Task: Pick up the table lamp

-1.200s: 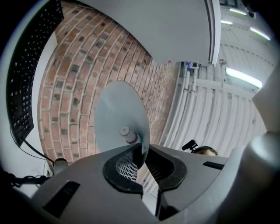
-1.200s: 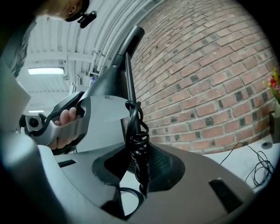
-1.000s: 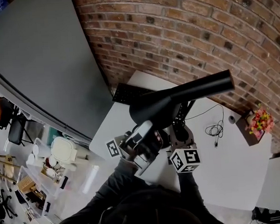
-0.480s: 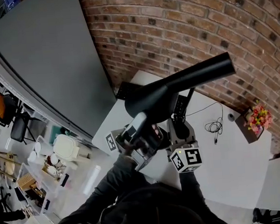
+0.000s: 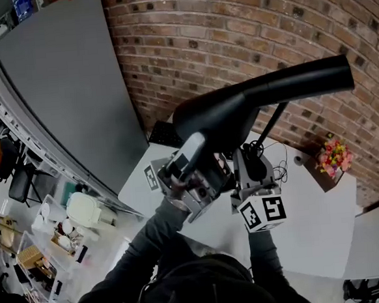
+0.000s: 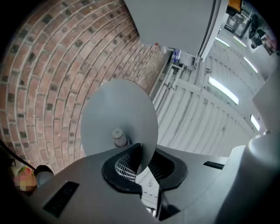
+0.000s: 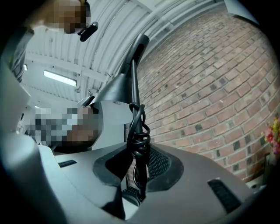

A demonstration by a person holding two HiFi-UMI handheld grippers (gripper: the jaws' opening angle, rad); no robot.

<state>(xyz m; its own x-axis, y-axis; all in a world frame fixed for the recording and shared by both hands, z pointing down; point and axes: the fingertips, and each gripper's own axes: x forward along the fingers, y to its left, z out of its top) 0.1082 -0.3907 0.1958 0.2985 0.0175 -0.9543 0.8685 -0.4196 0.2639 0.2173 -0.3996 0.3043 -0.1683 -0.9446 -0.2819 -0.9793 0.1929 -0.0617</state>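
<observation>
The table lamp [image 5: 263,96] is black, with a cone shade and a long tube head, and it hangs in the air above the white table [image 5: 314,236]. My left gripper [image 5: 192,175] is shut on the rim of the lamp's round base [image 6: 118,118], which shows from below as a grey disc, its edge between the pads. My right gripper [image 5: 251,175] is shut on the thin upright stem [image 7: 134,87], where the black cord [image 7: 139,135] is wound around it. The shade [image 7: 114,89] shows above in the right gripper view.
A brick wall [image 5: 245,25] stands behind the table, and a large grey panel [image 5: 61,92] stands to the left. On the table lie a black keyboard [image 5: 164,135] and a box of flowers [image 5: 330,159]. Cluttered shelves [image 5: 46,237] stand on the floor at the lower left.
Both grippers have risen with the lamp. The shade now sits higher and larger in the head view, farther above the table.
</observation>
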